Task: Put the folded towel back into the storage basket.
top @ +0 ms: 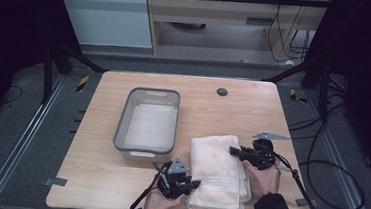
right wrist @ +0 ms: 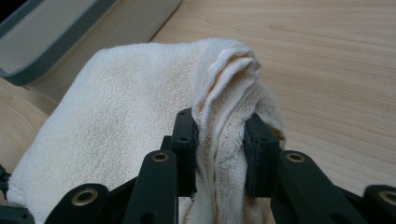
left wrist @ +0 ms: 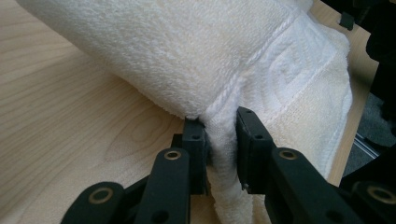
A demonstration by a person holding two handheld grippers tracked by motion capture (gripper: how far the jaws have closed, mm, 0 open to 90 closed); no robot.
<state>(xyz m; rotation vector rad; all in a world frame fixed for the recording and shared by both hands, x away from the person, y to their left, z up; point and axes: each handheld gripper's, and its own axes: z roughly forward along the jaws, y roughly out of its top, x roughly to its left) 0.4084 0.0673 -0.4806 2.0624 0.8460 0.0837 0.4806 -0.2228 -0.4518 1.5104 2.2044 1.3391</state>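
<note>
— Any brand, label or writing you can read?

— None that I can make out. The white towel (top: 220, 171) has a woven band pattern near its hem, seen in the left gripper view, but no lettering. The grey basin (top: 148, 119) looks plain too.

— Where is the towel?

— Folded, lying near the front edge of the table (top: 117, 179), toward the front right corner, just to the right of the basin.

— And the grippers?

— The left gripper (top: 194, 184) is clamped on the towel's front left edge; its jaws pinch a fold of cloth between the pads. The right gripper (top: 233, 150) is closed on the towel's right side, with several bunched layers squeezed between its jaws and lifted into a ridge. A hand (top: 264, 179) grasps it from behind.

— The surface and the room?

— A light wood-grain tabletop with a small dark round cap (top: 222, 92) near the back edge. Grey floor around it, dark frame posts at the sides, black cables (top: 319, 165) trailing on the right, pale wooden furniture behind.
</note>
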